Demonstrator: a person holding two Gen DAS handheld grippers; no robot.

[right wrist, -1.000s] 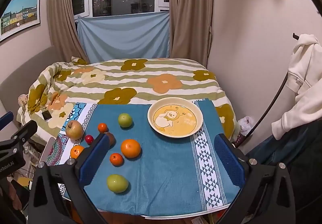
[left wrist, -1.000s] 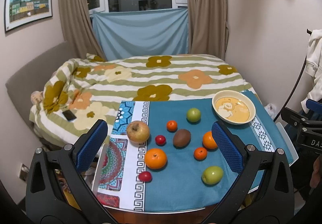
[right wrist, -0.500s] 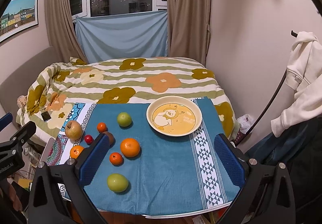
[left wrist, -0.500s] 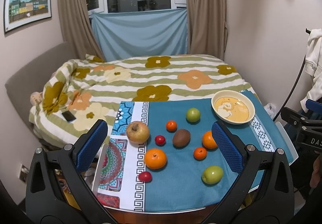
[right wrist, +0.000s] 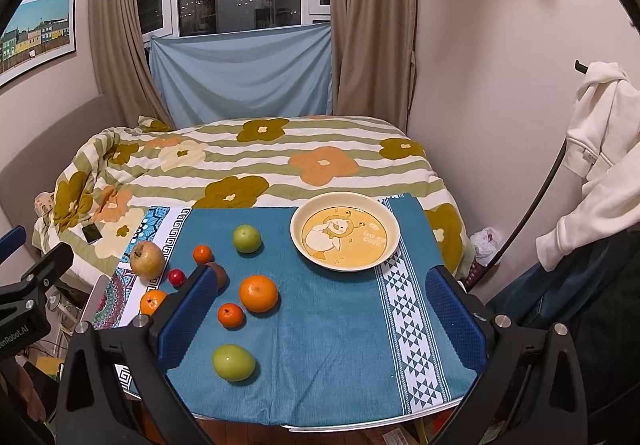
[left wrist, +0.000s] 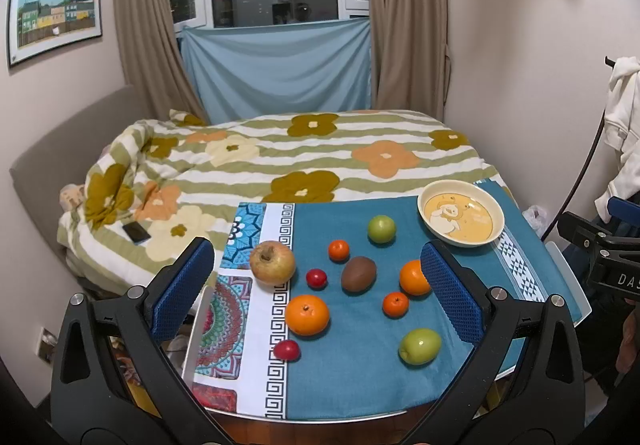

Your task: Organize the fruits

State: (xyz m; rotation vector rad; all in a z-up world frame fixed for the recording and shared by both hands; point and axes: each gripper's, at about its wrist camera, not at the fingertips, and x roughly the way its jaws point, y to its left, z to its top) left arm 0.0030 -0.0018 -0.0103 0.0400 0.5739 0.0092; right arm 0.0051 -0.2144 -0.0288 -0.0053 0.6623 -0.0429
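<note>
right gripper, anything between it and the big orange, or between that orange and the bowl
Nothing visible blocks either path. The right gripper hangs open above the blue cloth, and the big orange sits just ahead of its left finger. Only bare cloth lies between the orange and the empty bowl.

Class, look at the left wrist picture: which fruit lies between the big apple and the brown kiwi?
A small red fruit lies between the apple and the kiwi, apart from both; the left wrist view shows it best.
</note>
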